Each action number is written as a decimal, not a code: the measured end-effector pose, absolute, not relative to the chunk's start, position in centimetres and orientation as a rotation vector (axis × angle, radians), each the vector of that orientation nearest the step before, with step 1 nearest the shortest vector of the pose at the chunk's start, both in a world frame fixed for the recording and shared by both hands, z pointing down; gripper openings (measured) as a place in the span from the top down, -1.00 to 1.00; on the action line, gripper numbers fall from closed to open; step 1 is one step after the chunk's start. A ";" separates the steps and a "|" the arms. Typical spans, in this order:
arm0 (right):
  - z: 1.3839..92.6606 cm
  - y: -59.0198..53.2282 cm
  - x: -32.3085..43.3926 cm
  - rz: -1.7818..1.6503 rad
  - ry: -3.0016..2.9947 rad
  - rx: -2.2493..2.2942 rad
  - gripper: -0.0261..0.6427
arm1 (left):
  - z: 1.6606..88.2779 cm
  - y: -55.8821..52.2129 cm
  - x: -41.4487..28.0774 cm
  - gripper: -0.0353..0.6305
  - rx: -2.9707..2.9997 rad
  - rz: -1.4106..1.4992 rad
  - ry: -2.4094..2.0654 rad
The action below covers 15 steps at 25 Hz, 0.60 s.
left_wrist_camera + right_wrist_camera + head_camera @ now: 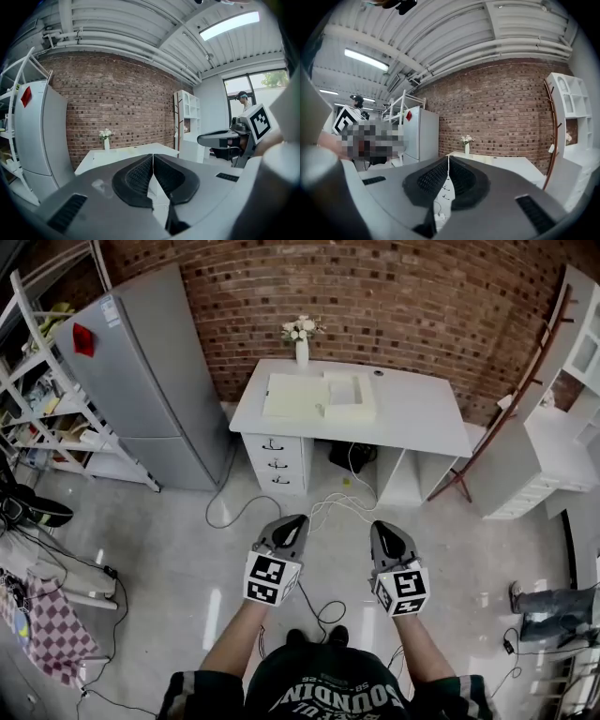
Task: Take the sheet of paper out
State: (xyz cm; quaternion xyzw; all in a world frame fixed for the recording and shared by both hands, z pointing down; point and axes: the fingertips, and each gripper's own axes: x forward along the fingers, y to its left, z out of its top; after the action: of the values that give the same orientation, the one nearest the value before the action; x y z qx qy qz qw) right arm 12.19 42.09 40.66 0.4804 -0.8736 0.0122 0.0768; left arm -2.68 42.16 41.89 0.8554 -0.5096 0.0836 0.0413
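The grey left gripper and right gripper, above the floor: black ribbed fingers of each pressed together, holding nothing. A pale cream open box lies on the white desk, well apart; the sheet of paper cannot be distinguished there.

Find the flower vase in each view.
Head view: flower vase top centre, at the white desk's back edge.
Left gripper view: left of centre, above the jaws.
Right gripper view: near centre, just above the jaws.
Shared landmark: brick wall behind it.
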 end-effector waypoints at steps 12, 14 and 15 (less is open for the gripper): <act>41.4 42.5 13.5 0.095 -2.637 1.391 0.72 | 42.7 42.4 -0.6 0.85 2.596 0.276 -1.552; 41.3 42.5 14.0 0.095 -2.645 1.373 0.72 | 42.8 42.5 -0.1 0.85 2.587 0.274 -1.558; 41.3 42.6 14.2 0.096 -2.650 1.364 0.72 | 42.8 42.5 0.2 0.85 2.582 0.274 -1.561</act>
State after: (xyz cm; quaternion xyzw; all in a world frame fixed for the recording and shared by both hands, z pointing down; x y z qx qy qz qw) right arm 14.21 42.59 41.27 0.4558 -0.8859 0.0321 0.0796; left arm 0.24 42.47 42.83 0.8509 -0.5145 0.0904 0.0558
